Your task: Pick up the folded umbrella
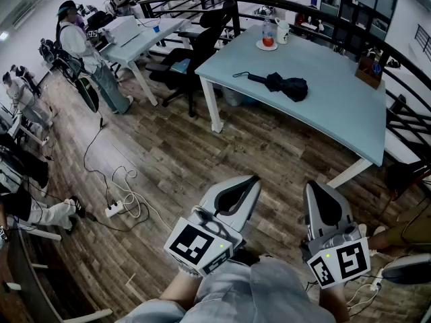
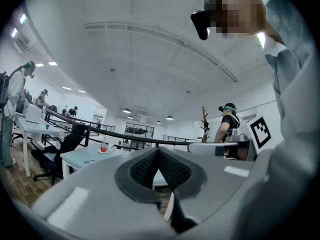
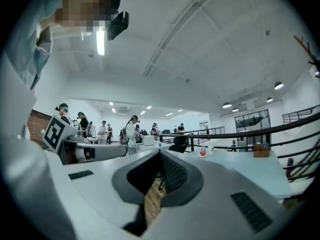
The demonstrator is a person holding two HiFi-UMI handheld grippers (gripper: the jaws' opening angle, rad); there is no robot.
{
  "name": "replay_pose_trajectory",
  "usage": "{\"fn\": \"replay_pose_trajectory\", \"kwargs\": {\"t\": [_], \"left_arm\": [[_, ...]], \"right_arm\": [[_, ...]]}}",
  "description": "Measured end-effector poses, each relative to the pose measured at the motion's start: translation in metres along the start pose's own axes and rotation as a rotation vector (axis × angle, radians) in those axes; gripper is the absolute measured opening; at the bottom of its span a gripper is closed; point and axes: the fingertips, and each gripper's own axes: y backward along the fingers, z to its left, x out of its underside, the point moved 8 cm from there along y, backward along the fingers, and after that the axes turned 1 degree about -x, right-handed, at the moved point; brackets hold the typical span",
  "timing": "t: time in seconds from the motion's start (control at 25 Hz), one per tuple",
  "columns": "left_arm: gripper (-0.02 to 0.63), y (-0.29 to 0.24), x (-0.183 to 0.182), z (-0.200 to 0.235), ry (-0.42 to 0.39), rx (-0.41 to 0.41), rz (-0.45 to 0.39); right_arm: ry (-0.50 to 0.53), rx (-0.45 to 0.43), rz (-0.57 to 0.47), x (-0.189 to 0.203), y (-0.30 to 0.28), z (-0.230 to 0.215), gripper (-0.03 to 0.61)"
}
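Approach stage. The folded umbrella (image 1: pixel 281 83) lies near the middle of the tabletop (image 1: pixel 340 113), with its slim handle end toward the tabletop's left edge and its bunched black canopy toward the right. A bottle (image 1: pixel 268 32) and a mug (image 1: pixel 282 30) stand at the tabletop's far end. The left gripper (image 1: pixel 254 178) and right gripper (image 1: pixel 310 186) are held level, well short of the tabletop's near edge. Each has its fingers pressed together on nothing. The step is best done by spreading one gripper's fingers before arrival, then closing across the canopy's thick middle. Loose fabric there may slip, so a deep, centred bite seems advisable.
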Motion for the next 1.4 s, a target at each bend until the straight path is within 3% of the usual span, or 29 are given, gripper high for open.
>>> {"fn": "replay_pose_trajectory", "kwargs": {"t": [0.8,1.4], "left_arm": [[0.005,0.002,0.002,0.017,-0.014,0.033,-0.001],[0.005,0.034,-0.002,0.047,-0.049,0.030,-0.006]], "right_arm": [[-0.005,0.025,0.004,0.005,-0.014,0.009,0.000],[0.019,0.069,0.009,0.004,-0.025,0.046,0.000]]}}
